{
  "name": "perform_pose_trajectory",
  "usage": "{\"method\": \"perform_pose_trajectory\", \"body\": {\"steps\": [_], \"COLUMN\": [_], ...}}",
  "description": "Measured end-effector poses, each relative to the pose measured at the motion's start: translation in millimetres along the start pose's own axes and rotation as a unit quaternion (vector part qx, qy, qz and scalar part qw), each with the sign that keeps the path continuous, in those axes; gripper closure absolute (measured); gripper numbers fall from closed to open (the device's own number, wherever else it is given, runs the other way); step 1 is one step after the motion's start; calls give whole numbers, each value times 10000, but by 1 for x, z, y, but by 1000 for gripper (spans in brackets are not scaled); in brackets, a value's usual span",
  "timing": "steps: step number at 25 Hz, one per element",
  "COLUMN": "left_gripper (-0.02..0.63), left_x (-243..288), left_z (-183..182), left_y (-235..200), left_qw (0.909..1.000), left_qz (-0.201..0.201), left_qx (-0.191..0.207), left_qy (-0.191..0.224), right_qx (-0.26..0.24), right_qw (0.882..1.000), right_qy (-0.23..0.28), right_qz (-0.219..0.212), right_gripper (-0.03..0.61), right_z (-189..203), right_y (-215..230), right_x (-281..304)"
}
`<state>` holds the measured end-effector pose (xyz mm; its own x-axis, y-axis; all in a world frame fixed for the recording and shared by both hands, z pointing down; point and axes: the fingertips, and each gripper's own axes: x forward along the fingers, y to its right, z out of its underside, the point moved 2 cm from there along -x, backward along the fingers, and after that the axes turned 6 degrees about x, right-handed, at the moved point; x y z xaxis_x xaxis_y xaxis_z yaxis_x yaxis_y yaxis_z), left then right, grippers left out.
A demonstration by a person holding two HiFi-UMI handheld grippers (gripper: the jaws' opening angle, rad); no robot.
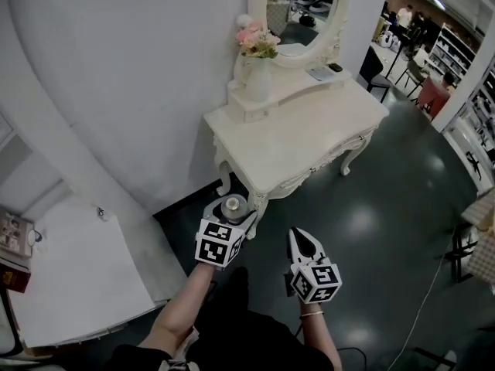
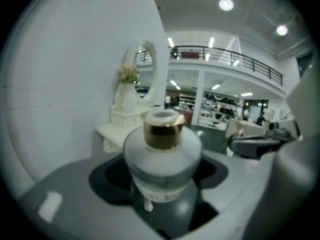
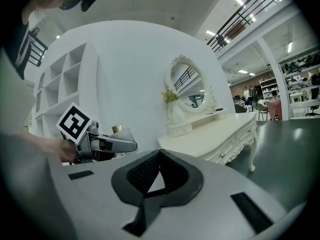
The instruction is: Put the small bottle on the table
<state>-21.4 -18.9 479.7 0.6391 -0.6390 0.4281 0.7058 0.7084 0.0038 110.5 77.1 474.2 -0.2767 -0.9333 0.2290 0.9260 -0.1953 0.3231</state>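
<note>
A small frosted bottle [image 2: 162, 154] with a gold cap [image 2: 162, 130] stands upright between the jaws of my left gripper [image 1: 230, 216], which is shut on its wide body. The gripper holds it in the air just in front of the near corner of the white dressing table [image 1: 302, 141], below the level of the tabletop. To its right my right gripper [image 1: 303, 238] hangs over the dark floor, its jaws shut with nothing in them [image 3: 160, 154]. The right gripper view also shows the left gripper [image 3: 107, 145] with the bottle's cap [image 3: 117, 129] sticking up.
On the table's raised back shelf stand a white vase of pink flowers [image 1: 257, 68] and an oval mirror [image 1: 302, 10]. A curved white wall [image 1: 131, 76] runs along the left. A low white platform [image 1: 77, 269] lies at the lower left. Chairs and shelves stand far right.
</note>
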Motion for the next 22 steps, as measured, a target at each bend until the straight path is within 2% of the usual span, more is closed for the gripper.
{"method": "perform_pose_trajectory", "body": {"steps": [9, 22], "left_gripper": [278, 278], "left_x": [63, 117], "left_z": [-30, -35], "left_y": [-68, -131], "left_qw": [10000, 9998], "left_qz": [39, -196], "left_qx": [36, -1], "left_qy": [16, -93], "right_qx": [-135, -244], "right_qw": [9998, 9994], "right_qy": [-73, -211], "right_qz": [-108, -121], "right_gripper": [574, 574], "right_z": [-30, -47], "right_y": [7, 22], "right_x": [95, 160]}}
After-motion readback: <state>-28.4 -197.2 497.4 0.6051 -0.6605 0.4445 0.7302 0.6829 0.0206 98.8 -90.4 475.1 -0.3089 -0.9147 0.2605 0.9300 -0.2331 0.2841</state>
